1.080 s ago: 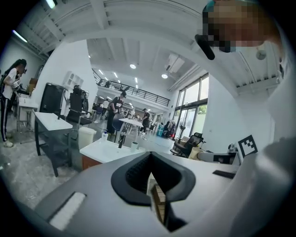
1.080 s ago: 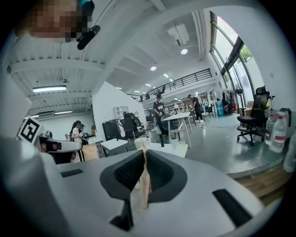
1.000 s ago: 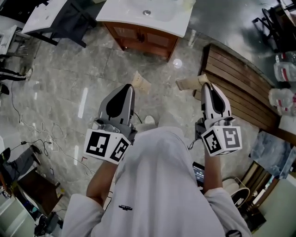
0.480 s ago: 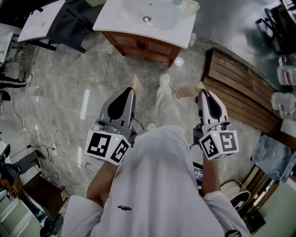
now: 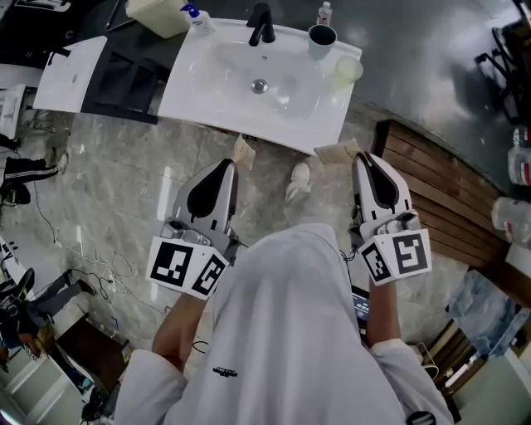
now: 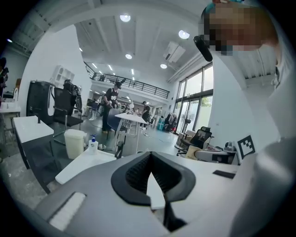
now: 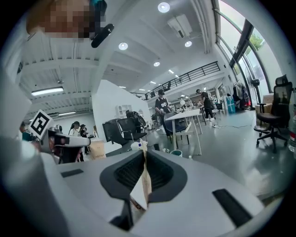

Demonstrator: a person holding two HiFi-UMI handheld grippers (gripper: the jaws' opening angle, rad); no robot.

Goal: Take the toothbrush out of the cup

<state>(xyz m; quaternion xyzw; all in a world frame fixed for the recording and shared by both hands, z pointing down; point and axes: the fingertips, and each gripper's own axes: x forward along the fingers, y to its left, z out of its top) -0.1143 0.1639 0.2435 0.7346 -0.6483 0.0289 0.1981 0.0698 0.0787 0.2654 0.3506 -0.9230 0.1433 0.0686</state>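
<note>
Far left of the faucet, a pale tub sits at the back corner of the white counter. Just beside the tub is a small soap bottle with a blue top. The black faucet stands at the back of the sink, and the round drain is in front of it. In front of the faucet and a bit left, off the counter, the left hand-held gripper is held over the grey floor. Its jaws are closed tight with nothing between them, and its own view shows the tips pressed together. A white shoe is on the floor between the two tools. Right of the faucet, a tiny bottle stands at the back edge. Just in front of it is the dark cup, standing up straight on the counter. The toothbrush is too small to make out in it. A pale cup sits near the right corner of the counter. In front of that corner, the right hand-held gripper is also closed tight and empty, tips together. Far right of the faucet, a brown wooden platform lies on the floor.
</note>
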